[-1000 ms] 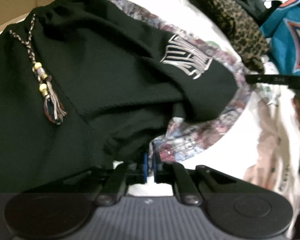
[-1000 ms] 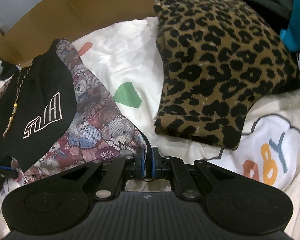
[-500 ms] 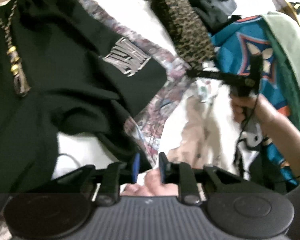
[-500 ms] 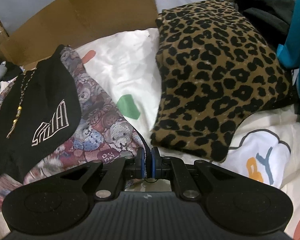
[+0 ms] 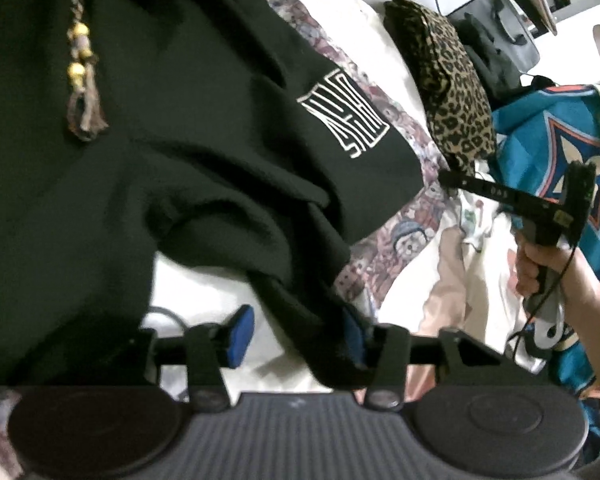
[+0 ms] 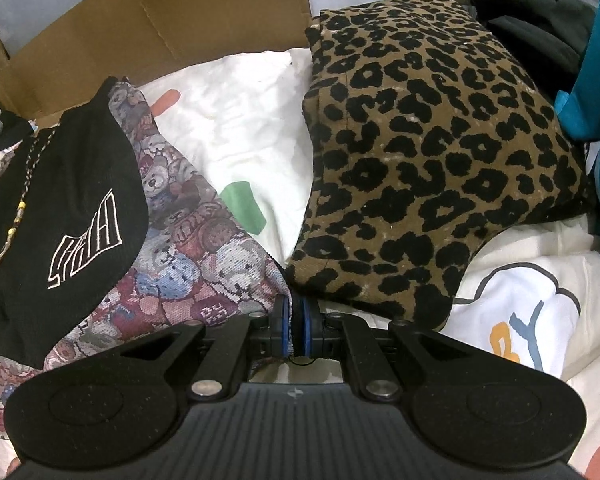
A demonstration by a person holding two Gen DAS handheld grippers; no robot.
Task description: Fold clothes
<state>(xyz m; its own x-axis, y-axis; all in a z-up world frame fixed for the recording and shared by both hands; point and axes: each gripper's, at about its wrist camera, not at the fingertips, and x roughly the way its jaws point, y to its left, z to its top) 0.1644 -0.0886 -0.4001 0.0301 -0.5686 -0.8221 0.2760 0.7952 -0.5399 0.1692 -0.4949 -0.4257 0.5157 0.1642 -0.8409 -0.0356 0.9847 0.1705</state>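
The black garment (image 5: pixel 188 168) lies spread ahead of my left gripper (image 5: pixel 296 334), over the bear-print cloth (image 6: pixel 204 272). Its 2 jaws stand apart, a fold draped between them. My right gripper (image 6: pixel 295 326) is clenched on that cloth's edge, likely to hold it flat.

The black garment (image 5: pixel 188 152) with a white outlined logo and beaded drawstring lies rumpled at 10 o'clock, draped over a teddy-bear-patterned garment (image 6: pixel 204 264).
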